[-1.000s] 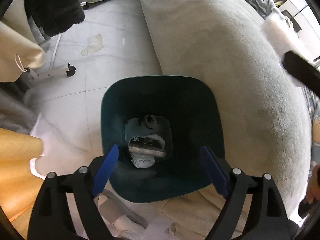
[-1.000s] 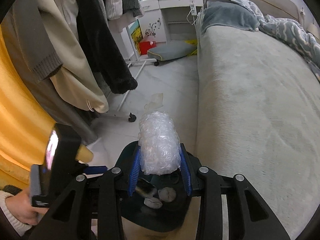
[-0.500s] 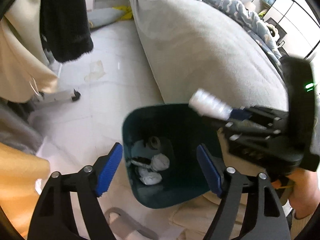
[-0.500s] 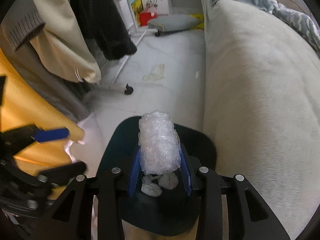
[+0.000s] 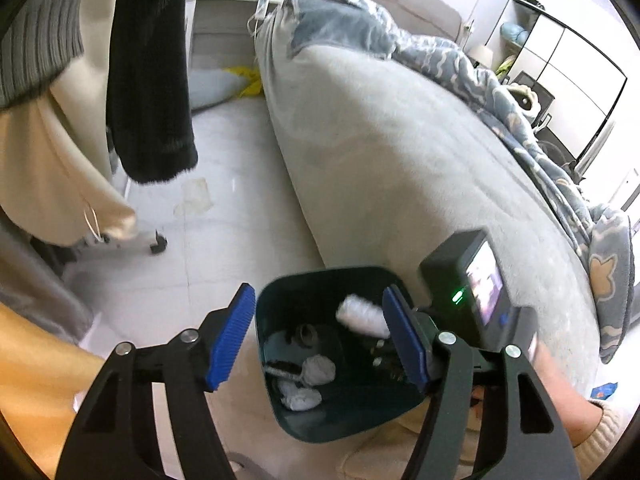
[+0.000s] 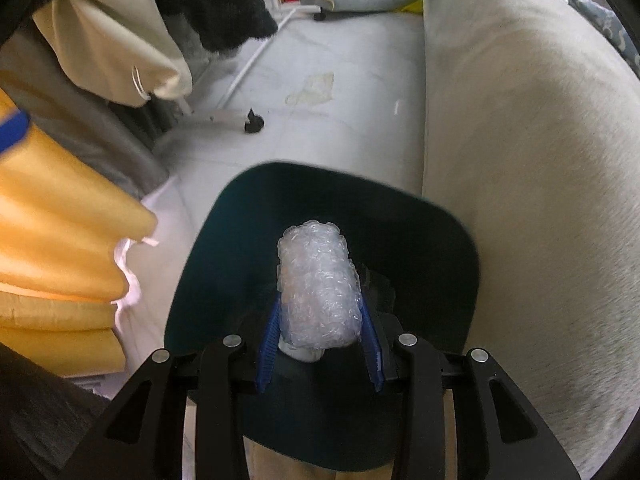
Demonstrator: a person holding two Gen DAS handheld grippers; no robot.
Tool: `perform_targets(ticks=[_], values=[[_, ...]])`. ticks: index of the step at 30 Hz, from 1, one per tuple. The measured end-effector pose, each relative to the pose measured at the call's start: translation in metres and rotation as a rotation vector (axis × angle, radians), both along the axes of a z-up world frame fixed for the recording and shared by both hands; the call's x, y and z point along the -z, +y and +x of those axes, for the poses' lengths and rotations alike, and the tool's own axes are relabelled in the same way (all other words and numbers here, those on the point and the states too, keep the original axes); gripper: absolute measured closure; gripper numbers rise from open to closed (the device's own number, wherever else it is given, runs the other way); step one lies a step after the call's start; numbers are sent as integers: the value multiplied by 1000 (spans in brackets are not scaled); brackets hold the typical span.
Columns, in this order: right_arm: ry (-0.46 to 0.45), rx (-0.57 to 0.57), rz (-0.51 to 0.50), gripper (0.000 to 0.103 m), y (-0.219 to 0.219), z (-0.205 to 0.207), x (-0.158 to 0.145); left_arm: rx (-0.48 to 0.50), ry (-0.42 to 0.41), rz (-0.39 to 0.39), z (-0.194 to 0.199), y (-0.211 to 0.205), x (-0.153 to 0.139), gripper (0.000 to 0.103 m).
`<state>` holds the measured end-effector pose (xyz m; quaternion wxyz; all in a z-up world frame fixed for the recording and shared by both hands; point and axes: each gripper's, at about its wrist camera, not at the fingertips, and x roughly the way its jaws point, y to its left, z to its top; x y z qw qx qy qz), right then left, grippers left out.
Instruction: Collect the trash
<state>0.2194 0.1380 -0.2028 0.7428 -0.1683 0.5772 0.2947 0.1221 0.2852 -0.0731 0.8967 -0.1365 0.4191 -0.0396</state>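
Now lowered w/ right gripper (image 6: 318, 344) clenched on bubble-wrap wad (image 6: 316, 292) inside bin (image 6: 248, 208) mouth beside bed (image 6: 520, 160); left gripper (image 5: 320, 340) empty, jaws just narrowing, pulled back; drop prob. next.

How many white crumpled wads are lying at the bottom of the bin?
2: one wad near the middle of the bin floor, another wad just nearer the camera. More may be hidden.
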Motion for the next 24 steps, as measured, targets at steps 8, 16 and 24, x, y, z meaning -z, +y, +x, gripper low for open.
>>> perform_targets(ticks=[8,16,24], values=[[19,5,-53,65,-7,-8,11,2,-75,6,-1,-6,-20,34],[12,8,-30,38,-14,-19,1,-4,-167,79,-13,-11,-52,32],[-154,46,85,30,-50,-31,-76,-53,-275,156,-34,-33,-96,14]])
